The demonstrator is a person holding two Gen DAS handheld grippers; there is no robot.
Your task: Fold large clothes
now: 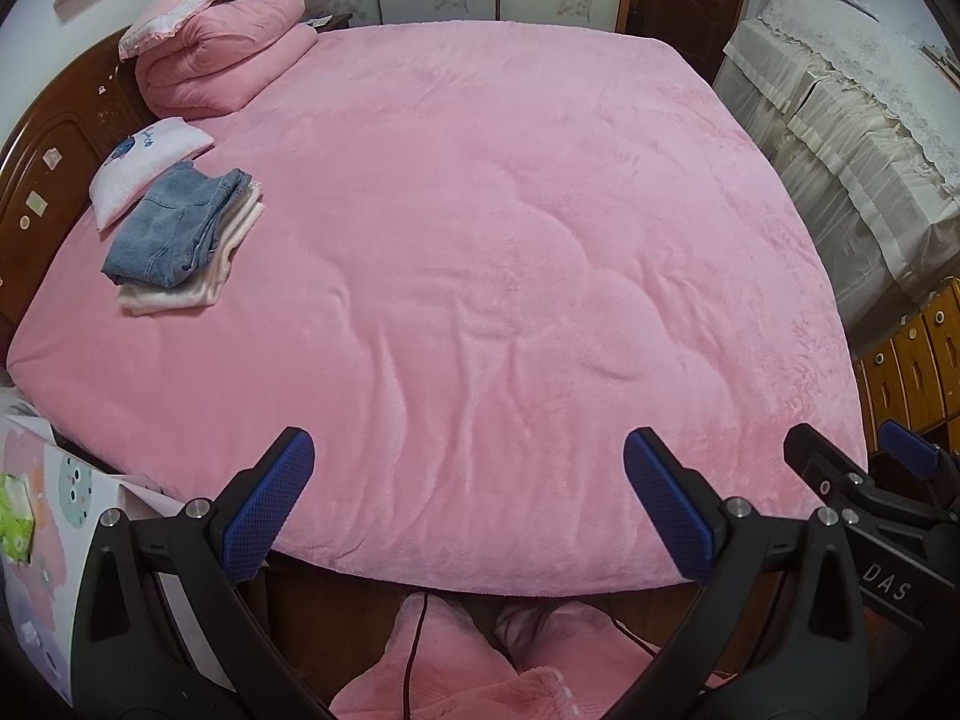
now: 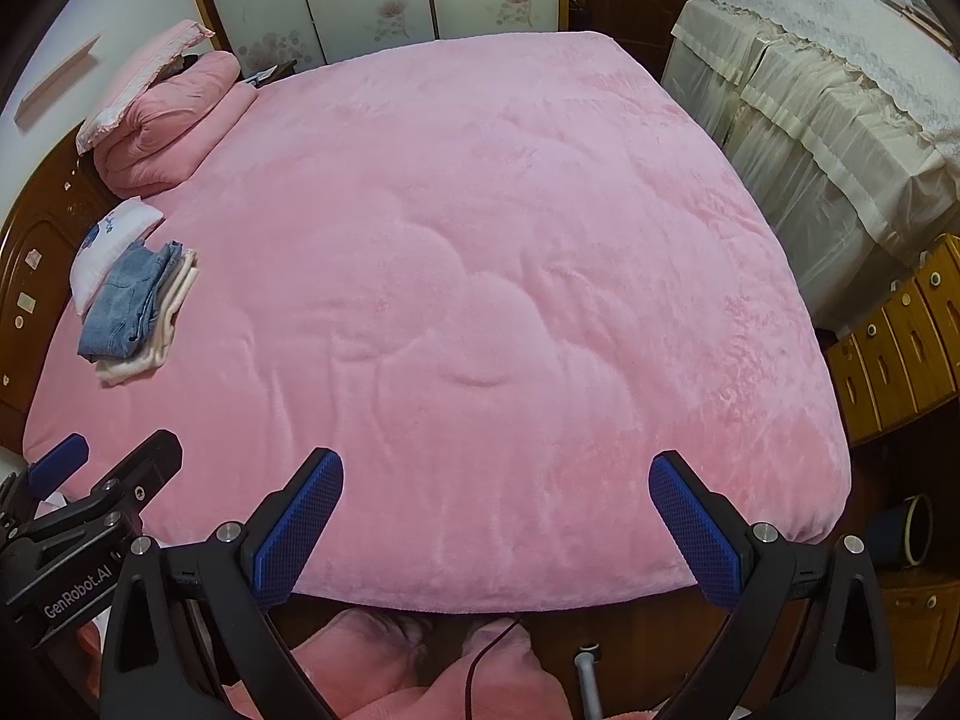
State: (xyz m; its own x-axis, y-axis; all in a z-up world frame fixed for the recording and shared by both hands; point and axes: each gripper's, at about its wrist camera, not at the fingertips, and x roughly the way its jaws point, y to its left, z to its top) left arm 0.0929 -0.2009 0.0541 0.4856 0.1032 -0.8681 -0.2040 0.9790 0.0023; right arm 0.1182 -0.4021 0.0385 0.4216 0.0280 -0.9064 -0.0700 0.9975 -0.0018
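A folded stack, blue jeans (image 1: 174, 228) (image 2: 123, 306) on top of a cream garment (image 1: 180, 294), lies at the left side of the pink-covered bed (image 1: 510, 240) (image 2: 480, 270). My left gripper (image 1: 468, 450) hangs open above the bed's near edge, holding nothing. Beside it, my right gripper (image 2: 497, 468) is also open and empty, over the same edge. Each gripper shows in the other's view, the right gripper (image 1: 852, 468) and the left gripper (image 2: 108, 468). Pink fleece fabric (image 1: 444, 660) (image 2: 372, 654) with a dark cord lies below the bed edge; I cannot tell what it is.
A white printed pillow (image 1: 144, 156), a folded pink quilt (image 1: 222, 54) and a wooden headboard (image 1: 54, 144) are at the left. Cloth-covered furniture (image 1: 840, 120) and wooden drawers (image 2: 900, 348) line the right. A round bin (image 2: 909, 531) stands on the floor.
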